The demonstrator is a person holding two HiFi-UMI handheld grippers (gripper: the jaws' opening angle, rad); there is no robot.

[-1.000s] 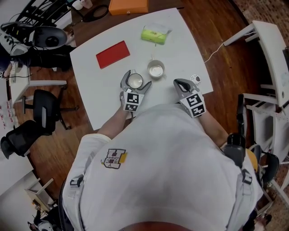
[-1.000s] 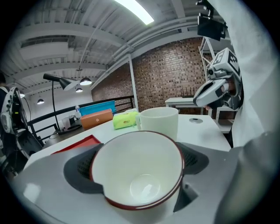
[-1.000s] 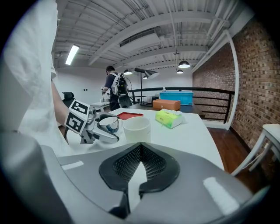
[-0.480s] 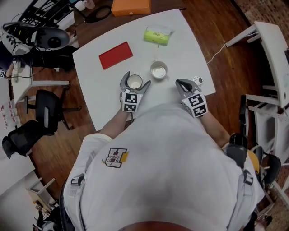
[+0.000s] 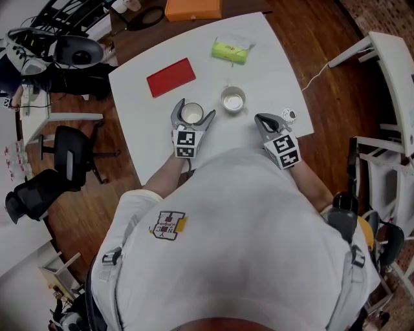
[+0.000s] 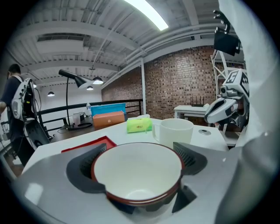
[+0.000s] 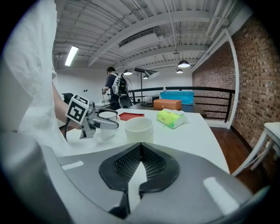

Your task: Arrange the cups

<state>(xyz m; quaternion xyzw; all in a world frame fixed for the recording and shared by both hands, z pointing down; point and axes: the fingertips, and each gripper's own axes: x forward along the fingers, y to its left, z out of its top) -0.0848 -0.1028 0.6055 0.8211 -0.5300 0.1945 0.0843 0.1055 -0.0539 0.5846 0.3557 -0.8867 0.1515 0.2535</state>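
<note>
Head view is filled along its near edge by a person's white shirt point(image 5: 246, 245), beyond which two hand-held tools are stretched over a white bench point(image 5: 139, 123). The left tool point(image 5: 193, 111) is clenched on a white ceramic cup with a dark red rim point(image 5: 191, 114). Its jaws have just been closing a little, and in the left gripper view the ribbed black pads point(image 6: 81, 170) are seen pressed against the cup's two sides. The cup is held upright and is empty; whether its base touches the bench cannot be told. The right tool point(image 5: 264, 120) is held over the bench's near edge, well apart from both cups, with its jaws clenched together on nothing, as is shown in the right gripper view. Just beside it, on the right, a small round white and black object point(image 5: 288, 116) is lying on the bench. A plain white mug with a handle point(image 5: 233, 100) is stood upright just beyond and to the right of the held cup, near it but apart. Farther off, a flat red rectangular mat point(image 5: 171, 77) is laid toward the left and a lime-green soft packet point(image 5: 232, 50) near the far edge. Past the bench an orange box point(image 5: 192, 8) is seen.
</note>
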